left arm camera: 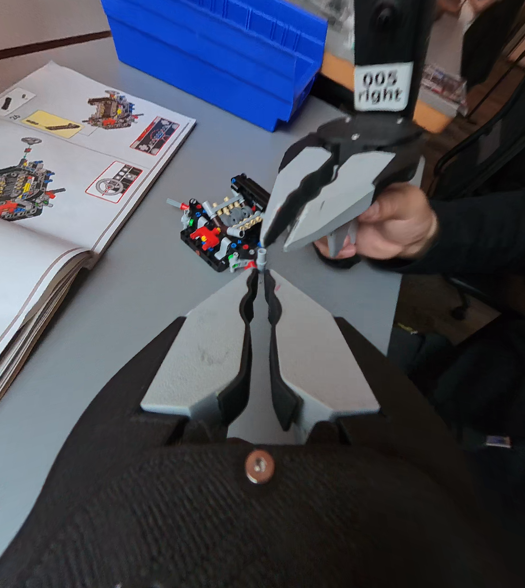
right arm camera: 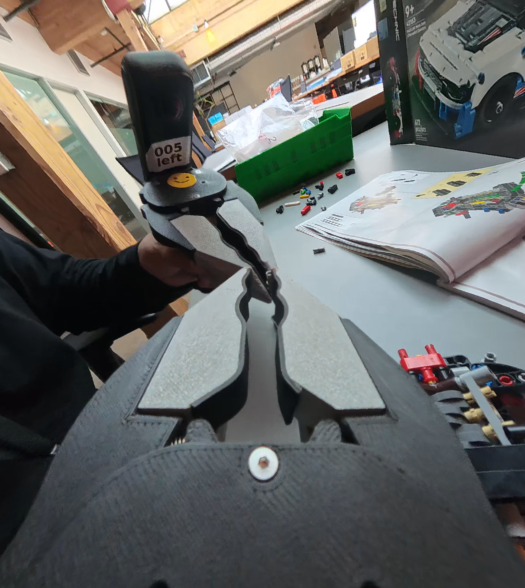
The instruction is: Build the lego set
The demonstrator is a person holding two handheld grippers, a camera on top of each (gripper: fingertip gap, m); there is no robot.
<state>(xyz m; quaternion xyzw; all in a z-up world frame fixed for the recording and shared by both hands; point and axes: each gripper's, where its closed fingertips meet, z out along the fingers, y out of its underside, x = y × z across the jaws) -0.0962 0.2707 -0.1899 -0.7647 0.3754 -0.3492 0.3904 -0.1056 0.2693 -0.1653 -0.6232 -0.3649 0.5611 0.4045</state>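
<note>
A partly built lego model, black with red, grey and tan parts, sits on the grey table; it also shows at the right of the right wrist view. My left gripper is shut on a small grey lego pin and holds it upright by the model's near corner. My right gripper comes down from the upper right, jaws slightly apart and empty, its tips just above the pin. In the right wrist view my right gripper brackets the tip of the left gripper.
An open instruction booklet lies to the left, also in the right wrist view. A blue bin stands behind. A green bin, the set's box and several loose pieces are further off. The table edge is right. Both grippers' tips are close together, under 4 cm apart.
</note>
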